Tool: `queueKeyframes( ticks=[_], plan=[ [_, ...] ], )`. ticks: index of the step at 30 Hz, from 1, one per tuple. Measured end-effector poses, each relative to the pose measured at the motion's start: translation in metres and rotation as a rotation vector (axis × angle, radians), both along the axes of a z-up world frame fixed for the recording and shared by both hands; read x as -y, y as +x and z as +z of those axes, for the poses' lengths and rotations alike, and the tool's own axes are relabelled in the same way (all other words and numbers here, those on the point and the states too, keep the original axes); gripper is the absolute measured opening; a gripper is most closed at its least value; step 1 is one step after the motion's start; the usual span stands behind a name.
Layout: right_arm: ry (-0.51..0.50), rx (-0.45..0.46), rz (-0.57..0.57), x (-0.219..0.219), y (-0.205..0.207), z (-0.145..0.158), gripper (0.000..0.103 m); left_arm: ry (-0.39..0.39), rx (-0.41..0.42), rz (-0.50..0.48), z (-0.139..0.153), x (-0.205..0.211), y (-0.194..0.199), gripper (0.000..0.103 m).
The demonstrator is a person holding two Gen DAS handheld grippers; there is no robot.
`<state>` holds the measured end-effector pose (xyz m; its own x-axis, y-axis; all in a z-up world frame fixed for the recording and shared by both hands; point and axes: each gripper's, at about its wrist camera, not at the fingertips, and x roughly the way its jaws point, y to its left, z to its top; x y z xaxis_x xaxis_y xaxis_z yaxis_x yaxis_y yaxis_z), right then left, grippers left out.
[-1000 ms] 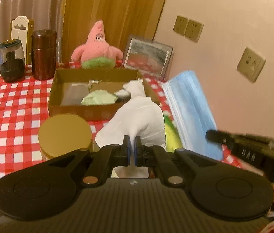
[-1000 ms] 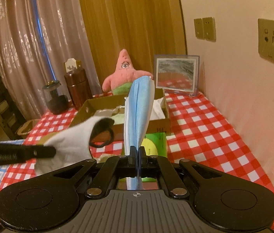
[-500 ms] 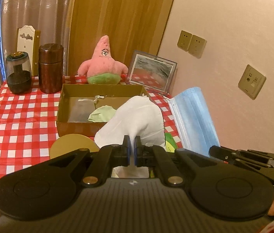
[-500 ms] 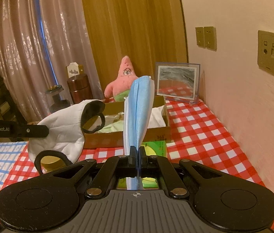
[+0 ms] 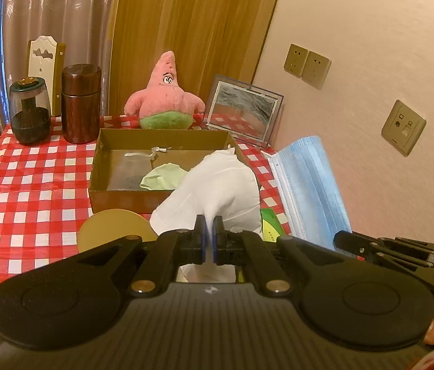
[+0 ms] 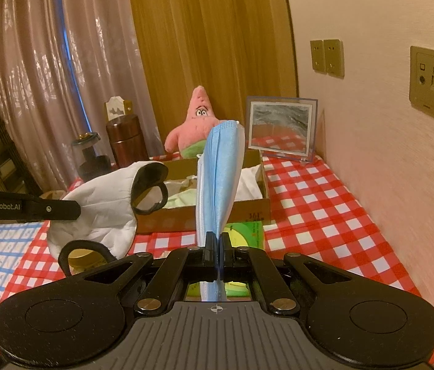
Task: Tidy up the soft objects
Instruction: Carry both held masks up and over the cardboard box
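Note:
My left gripper (image 5: pixel 207 225) is shut on a white cloth face mask (image 5: pixel 217 194), held in the air in front of the brown cardboard box (image 5: pixel 118 194). In the right wrist view that white mask (image 6: pixel 99 209) shows black ear loops and hangs at the left from the left gripper (image 6: pixel 75 209). My right gripper (image 6: pixel 217 240) is shut on a blue pleated surgical mask (image 6: pixel 220 178), which stands upright before the box (image 6: pixel 186 219). That blue mask (image 5: pixel 309 191) appears at the right in the left wrist view. Inside the box lie a pale green cloth (image 5: pixel 161 180) and a mesh pouch (image 5: pixel 130 172).
A pink star plush (image 5: pixel 164 98) sits behind the box, beside a framed picture (image 5: pixel 241 111). A brown canister (image 5: pixel 79 103) and a dark jar (image 5: pixel 29 111) stand at the back left. A round yellow lid (image 5: pixel 112 228) and a green packet (image 6: pixel 247 231) lie near the box. The wall runs along the right.
The left gripper has lifted a little with the white mask, so the box and table now sit lower and farther in its view. The right gripper and blue mask have stayed still.

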<state>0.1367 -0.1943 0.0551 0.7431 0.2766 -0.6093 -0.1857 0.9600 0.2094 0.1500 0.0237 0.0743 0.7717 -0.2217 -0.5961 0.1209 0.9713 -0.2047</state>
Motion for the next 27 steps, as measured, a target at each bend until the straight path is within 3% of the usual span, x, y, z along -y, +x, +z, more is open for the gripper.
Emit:
queueKeyframes(
  ticks=[17,27],
  plan=[
    [-0.005,0.002,0.004,0.001,0.000,0.003,0.001,-0.002,0.000,0.002,0.001,0.000,0.003,0.003],
    [-0.003,-0.022,0.042,0.002,0.023,0.004,0.001,0.000,0.001,0.020,0.006,-0.011,0.019,0.003]
  ],
)
